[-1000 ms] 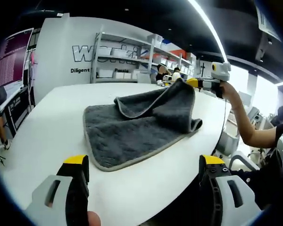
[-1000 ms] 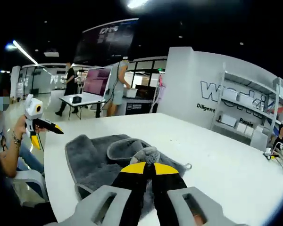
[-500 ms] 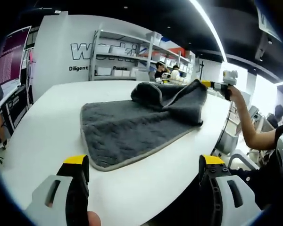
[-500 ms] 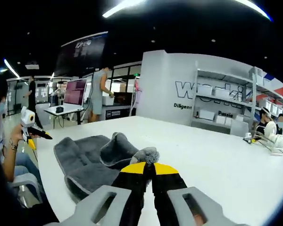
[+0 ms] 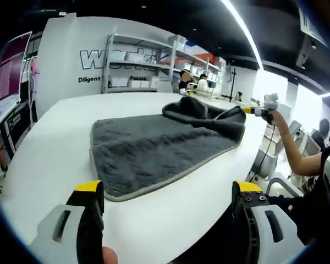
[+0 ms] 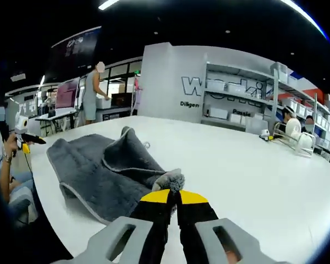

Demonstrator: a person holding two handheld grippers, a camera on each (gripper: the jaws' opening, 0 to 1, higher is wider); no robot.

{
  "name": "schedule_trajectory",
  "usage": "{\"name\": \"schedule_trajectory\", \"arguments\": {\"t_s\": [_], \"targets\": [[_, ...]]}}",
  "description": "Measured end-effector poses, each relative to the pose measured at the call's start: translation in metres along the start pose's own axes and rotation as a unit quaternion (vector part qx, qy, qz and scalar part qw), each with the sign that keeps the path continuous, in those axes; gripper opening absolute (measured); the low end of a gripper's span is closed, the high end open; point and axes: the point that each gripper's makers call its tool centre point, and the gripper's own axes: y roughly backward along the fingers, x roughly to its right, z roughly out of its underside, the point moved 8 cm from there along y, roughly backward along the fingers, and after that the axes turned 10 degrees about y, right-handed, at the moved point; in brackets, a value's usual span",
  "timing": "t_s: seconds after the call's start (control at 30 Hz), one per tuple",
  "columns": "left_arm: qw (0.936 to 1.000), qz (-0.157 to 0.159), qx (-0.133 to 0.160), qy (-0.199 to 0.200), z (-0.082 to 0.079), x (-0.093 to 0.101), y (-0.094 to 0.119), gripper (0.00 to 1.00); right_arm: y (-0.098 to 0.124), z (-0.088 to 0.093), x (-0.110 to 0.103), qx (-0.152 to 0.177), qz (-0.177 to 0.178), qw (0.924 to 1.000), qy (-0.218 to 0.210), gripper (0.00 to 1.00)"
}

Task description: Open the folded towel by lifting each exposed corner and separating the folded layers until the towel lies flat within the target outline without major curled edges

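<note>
My right hand-held gripper (image 6: 174,193) is squeezed shut on a corner of the gray towel (image 6: 102,168), holding that corner up just off the white tabletop (image 6: 247,170). Most of the towel lies spread out on the tabletop, with a folded, bunched part near the pinched corner. My left hand-held gripper (image 5: 168,192) has its jaws wide apart and holds nothing. It hangs at the near edge of the tabletop (image 5: 55,143), a little way from the towel (image 5: 154,151). Far off I see shelves (image 5: 137,69) by a white wall.
</note>
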Motion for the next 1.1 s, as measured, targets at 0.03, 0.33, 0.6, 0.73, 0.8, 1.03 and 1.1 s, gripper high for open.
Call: {"name": "schedule_trajectory", "arguments": {"t_s": [0.03,0.33,0.6,0.73,0.8,1.03,1.1], "targets": [[1.0,0.001,0.001,0.0,0.0,0.0,0.0,0.95,0.0,0.006,0.003,-0.007,0.003,1.0,-0.002,0.01],[0.9999,0.009,0.004,0.006,0.0,0.001,-0.001,0.94,-0.001,0.056,0.022,-0.09,0.036,0.9951,0.015,0.01],[0.9999,0.009,0.001,0.006,0.001,0.002,-0.003,0.94,0.004,0.063,0.031,-0.125,0.075,0.9883,0.043,0.25],[0.9999,0.012,0.001,0.005,0.0,0.004,-0.003,0.94,0.015,0.045,0.029,-0.122,0.097,0.9847,0.078,0.36],[0.9999,0.013,0.001,0.004,0.0,0.005,-0.004,0.94,0.02,0.033,0.024,-0.117,0.098,0.9844,0.088,0.4],[0.9998,0.02,-0.001,0.003,0.001,0.009,-0.005,0.94,0.017,-0.013,-0.016,-0.058,0.04,0.9932,0.092,0.5],[0.9998,0.019,-0.001,0.003,0.001,0.009,-0.005,0.94,0.003,-0.026,-0.036,-0.038,0.002,0.995,0.093,0.48]]}}
